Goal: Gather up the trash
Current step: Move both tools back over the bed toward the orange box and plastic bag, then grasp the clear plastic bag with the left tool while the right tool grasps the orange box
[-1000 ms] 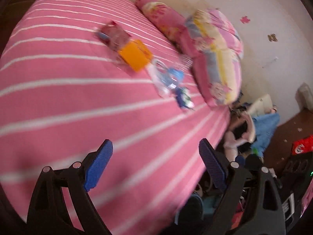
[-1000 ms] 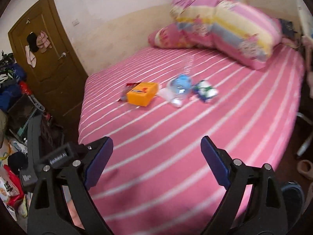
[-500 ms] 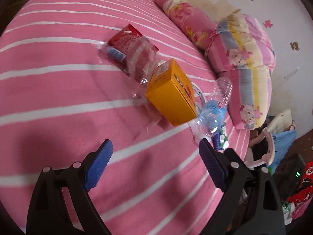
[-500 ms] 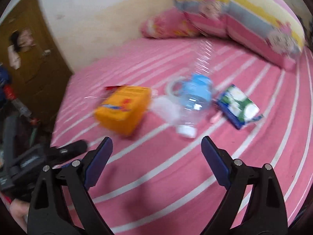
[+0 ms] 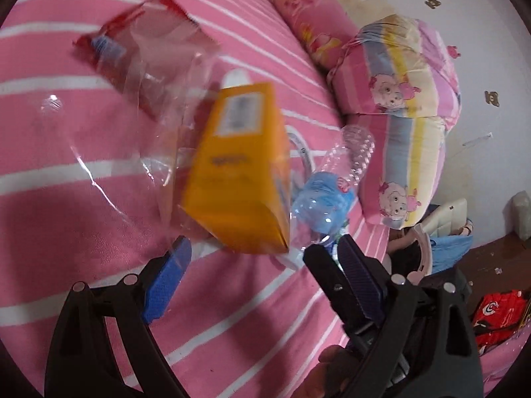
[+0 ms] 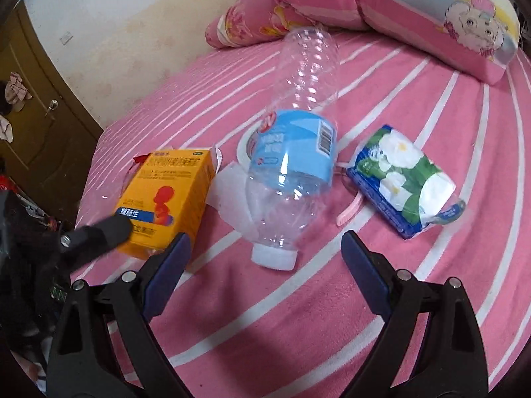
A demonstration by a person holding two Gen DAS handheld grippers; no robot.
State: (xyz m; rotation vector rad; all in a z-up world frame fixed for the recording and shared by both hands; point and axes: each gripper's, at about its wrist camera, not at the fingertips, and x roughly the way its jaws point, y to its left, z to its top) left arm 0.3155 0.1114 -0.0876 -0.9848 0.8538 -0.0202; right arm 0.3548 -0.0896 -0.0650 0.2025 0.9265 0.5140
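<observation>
On a pink striped bedspread (image 6: 431,298), an orange cardboard box (image 6: 169,195), a clear plastic bottle with a blue label (image 6: 292,165) and a green-and-white tissue packet (image 6: 401,179) lie before the wide-open left gripper (image 5: 262,265) and right gripper (image 6: 265,258), both empty.

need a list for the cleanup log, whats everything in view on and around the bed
bed: 1, pink sheet with white stripes, fills both views
orange box: 1, orange, on the bed, left of the bottle
plastic bottle: 1, clear with blue label and white cap, lying on the bed, cap toward the camera
tissue pack: 1, blue, green and white, right of the bottle
clear wrapper: 1, transparent with red, behind the box
pillows: 2, pink patterned and striped cartoon print, at the head of the bed
door: 1, brown, far left
left gripper: 1, black with blue pads, open, at the box
right gripper: 1, black with blue pads, open, before the bottle cap
</observation>
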